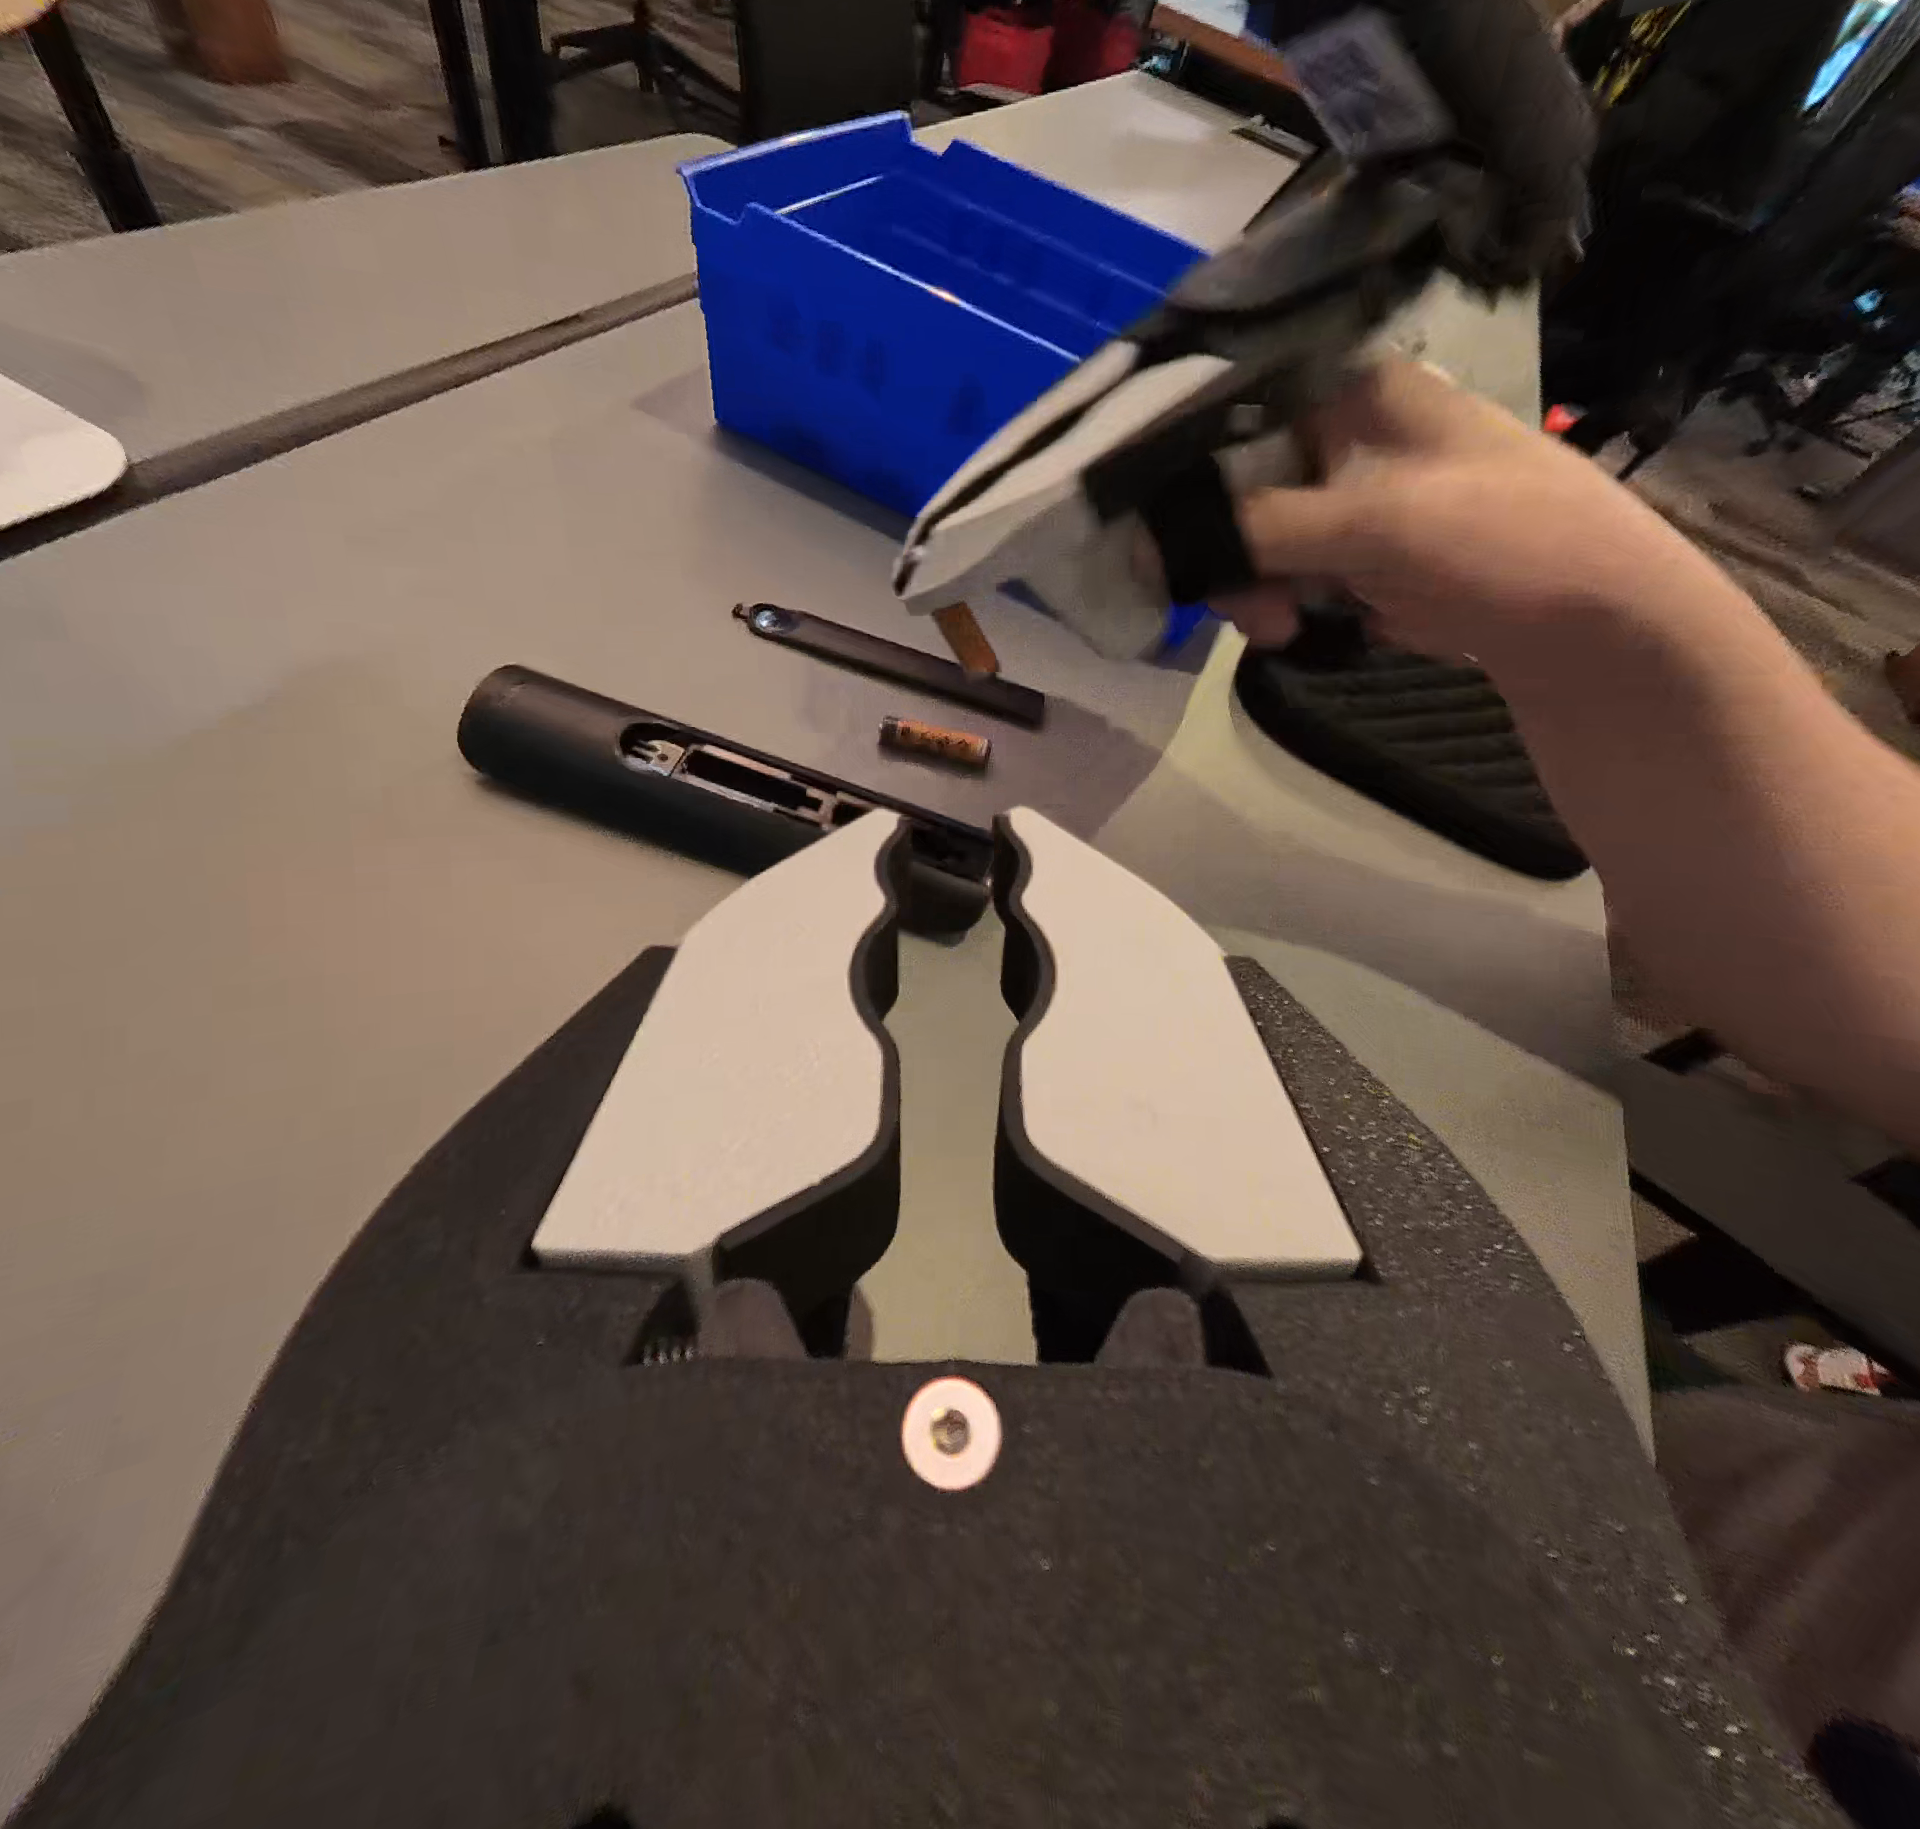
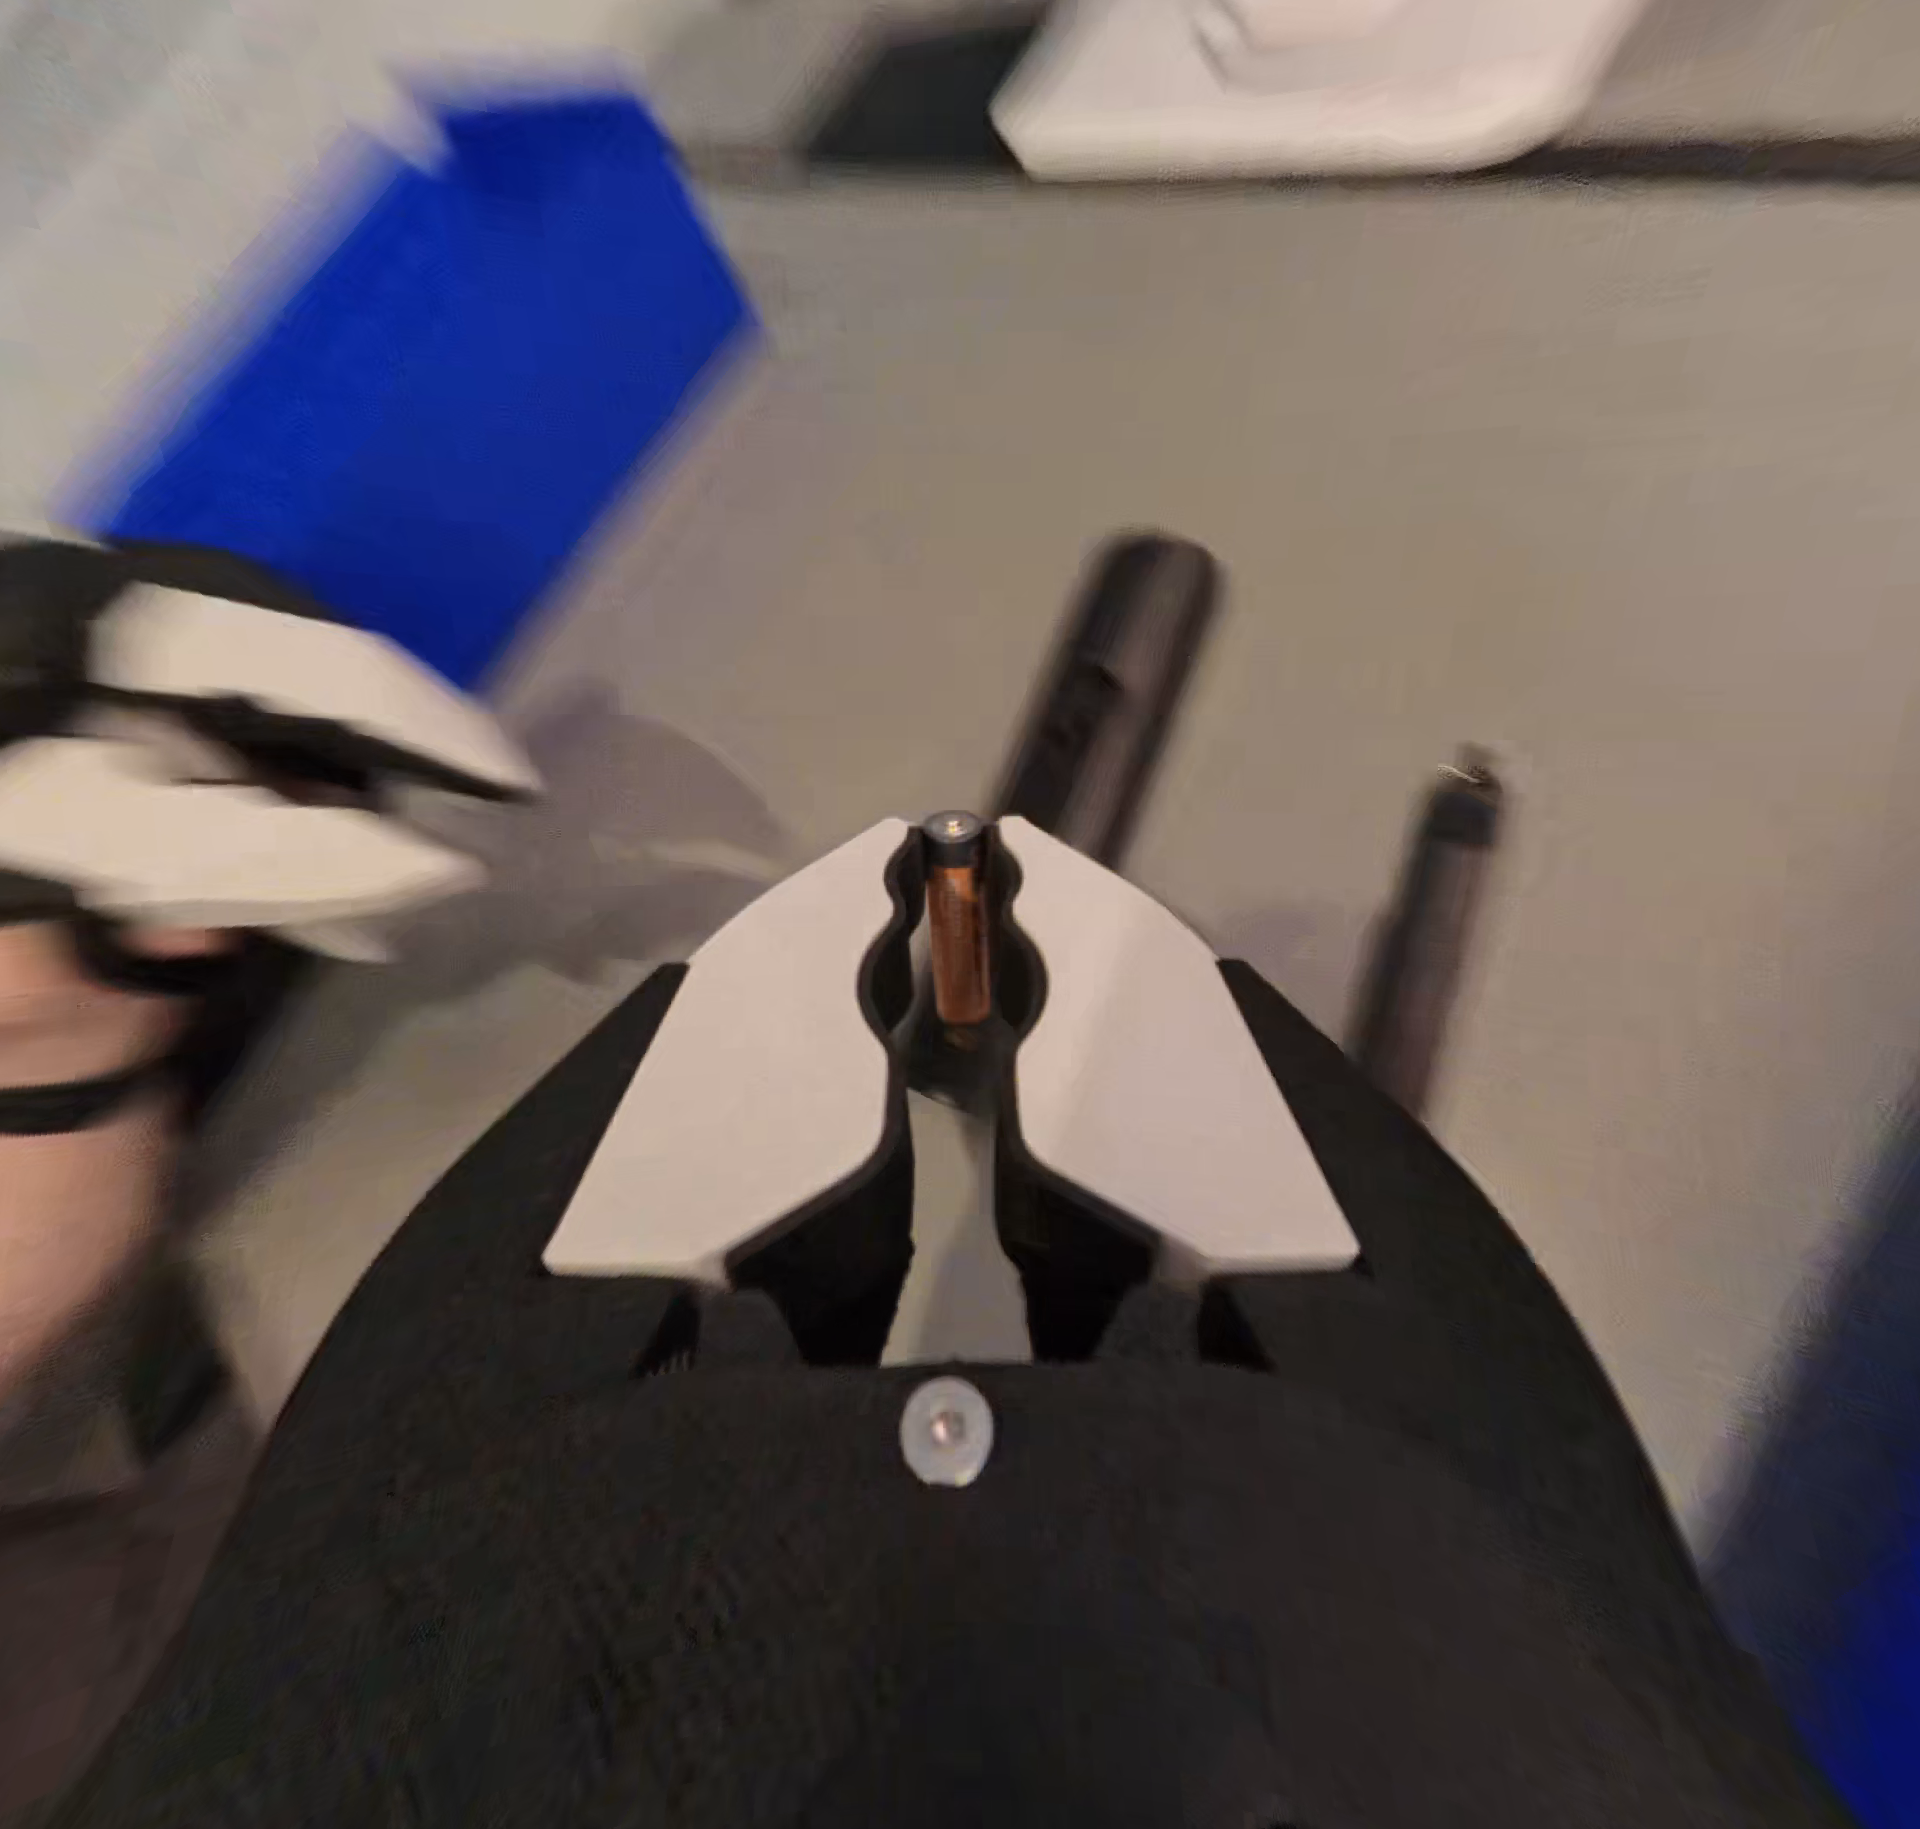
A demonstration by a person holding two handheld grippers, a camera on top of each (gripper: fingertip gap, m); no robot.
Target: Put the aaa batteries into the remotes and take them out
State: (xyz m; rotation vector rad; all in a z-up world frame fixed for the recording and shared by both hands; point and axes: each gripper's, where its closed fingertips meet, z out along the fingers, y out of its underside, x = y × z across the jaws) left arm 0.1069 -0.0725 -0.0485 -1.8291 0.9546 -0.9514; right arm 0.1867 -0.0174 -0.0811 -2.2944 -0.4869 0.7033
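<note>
A black remote (image 1: 623,761) lies on the grey table (image 1: 312,584) with its battery bay open and empty. Its black cover (image 1: 894,662) lies just behind it, and one copper AAA battery (image 1: 935,740) lies between them. My left gripper (image 1: 948,829) hovers over the remote's near end, jaws a little apart, holding nothing. My right gripper (image 1: 914,574) is shut on a second battery (image 1: 966,641), held above the cover. In the blurred right wrist view, that battery (image 2: 956,938) sits upright between my right gripper's (image 2: 961,829) fingers, with the remote (image 2: 1122,678) and cover (image 2: 1434,927) beyond.
A blue bin (image 1: 914,314) stands behind the cover and also shows in the right wrist view (image 2: 416,377). A white object (image 1: 42,449) lies at the far left. A black chair seat (image 1: 1423,761) sits off the table's right edge. A hand (image 1: 1455,532) holds the right gripper.
</note>
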